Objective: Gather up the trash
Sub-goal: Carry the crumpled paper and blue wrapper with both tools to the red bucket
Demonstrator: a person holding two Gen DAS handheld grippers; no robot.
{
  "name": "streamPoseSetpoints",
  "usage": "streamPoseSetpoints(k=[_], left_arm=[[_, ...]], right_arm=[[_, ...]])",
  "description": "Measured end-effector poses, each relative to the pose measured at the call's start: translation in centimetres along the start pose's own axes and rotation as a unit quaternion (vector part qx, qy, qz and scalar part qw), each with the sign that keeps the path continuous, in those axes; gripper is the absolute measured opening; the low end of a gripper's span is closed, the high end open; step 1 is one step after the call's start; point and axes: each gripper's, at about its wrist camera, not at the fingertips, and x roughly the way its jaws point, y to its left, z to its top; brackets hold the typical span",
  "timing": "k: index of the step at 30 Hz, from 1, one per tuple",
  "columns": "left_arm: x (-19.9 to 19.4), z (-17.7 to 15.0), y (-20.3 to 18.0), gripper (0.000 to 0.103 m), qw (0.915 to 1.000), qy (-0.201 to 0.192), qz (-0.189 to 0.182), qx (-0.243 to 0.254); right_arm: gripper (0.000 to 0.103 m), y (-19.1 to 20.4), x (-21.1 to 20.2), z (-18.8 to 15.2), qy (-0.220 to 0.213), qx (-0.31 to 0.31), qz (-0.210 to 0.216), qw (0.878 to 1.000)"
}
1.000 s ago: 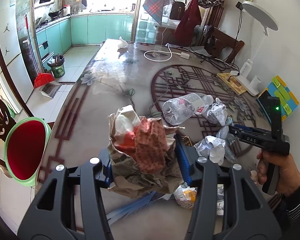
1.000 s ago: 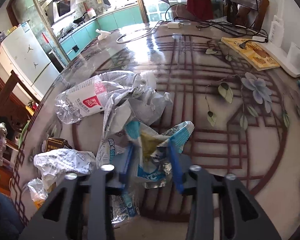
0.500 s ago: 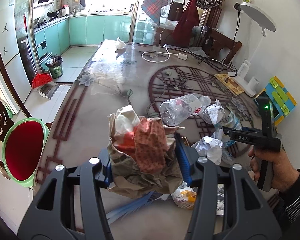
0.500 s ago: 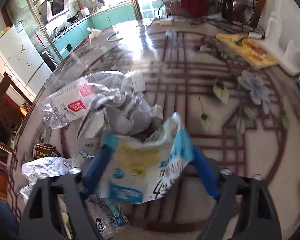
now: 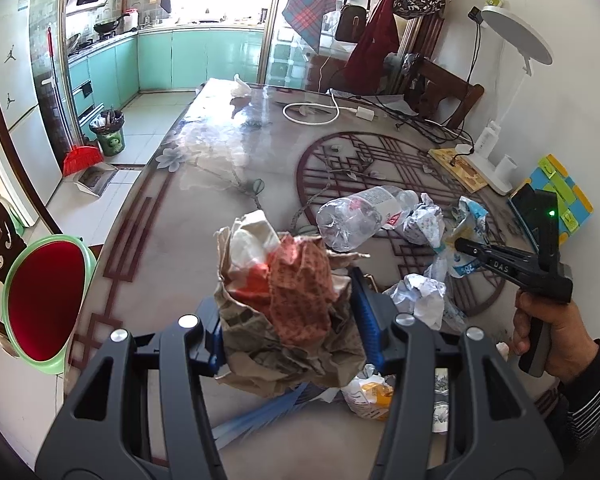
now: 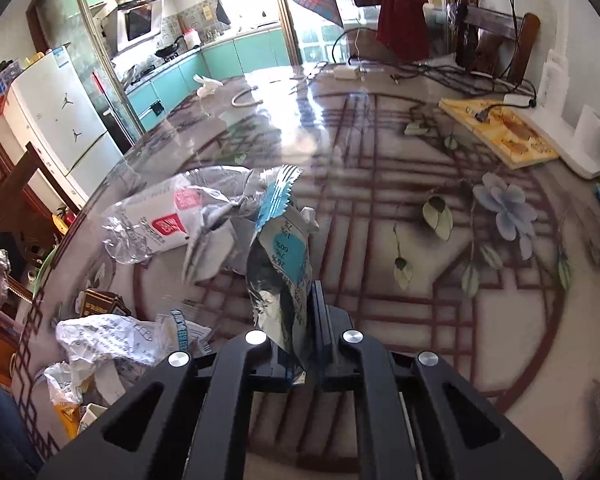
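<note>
My left gripper [image 5: 288, 312] is shut on a crumpled brown paper bag [image 5: 288, 300] stuffed with red and white scraps, held above the table. My right gripper [image 6: 296, 320] is shut on a blue and silver snack wrapper [image 6: 280, 264] that sticks up flat between the pads; the same gripper [image 5: 460, 245] and wrapper [image 5: 466, 220] show at the right of the left wrist view, held by a hand [image 5: 548, 328]. A crushed clear plastic bottle [image 5: 360, 216] [image 6: 156, 220], crumpled papers [image 5: 420, 292] [image 6: 104, 336] and other wrappers lie on the table.
A green basin with a red inside [image 5: 44, 300] sits left of the table. A cable [image 5: 312, 114], a book [image 6: 500, 132], a white lamp base [image 5: 496, 172] and a coloured block [image 5: 560, 192] are along the far and right side. Chairs stand around the glass-topped table [image 6: 500, 320].
The right gripper closed from wide open onto the snack wrapper, squeezing it flat and upright, and lifted it slightly. The left gripper kept still with the paper bag.
</note>
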Motion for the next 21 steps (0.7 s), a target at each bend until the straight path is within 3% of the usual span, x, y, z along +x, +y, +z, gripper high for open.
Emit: streamPoseSetpoints(k=[4, 10, 21], left_arm=[[-0.8, 0.2, 0.1, 0.05, 0.9999, -0.01, 0.007, 0.0], [-3.8, 1.8, 1.6, 0.05, 0.9984, -0.046, 0.032, -0.007], [-8.2, 2.8, 10.6, 0.049, 0.988, -0.081, 0.123, -0.046]], right_arm=[[0.007, 1.7, -3.0, 0.6, -0.02, -0.017, -0.004, 1.0], [0.007, 7.2, -6.8, 1.9, -0.041, -0.061, 0.013, 0.997], [0.007, 21.5, -7.7, 3.9, -0.063, -0.138, 0.079, 0.985]])
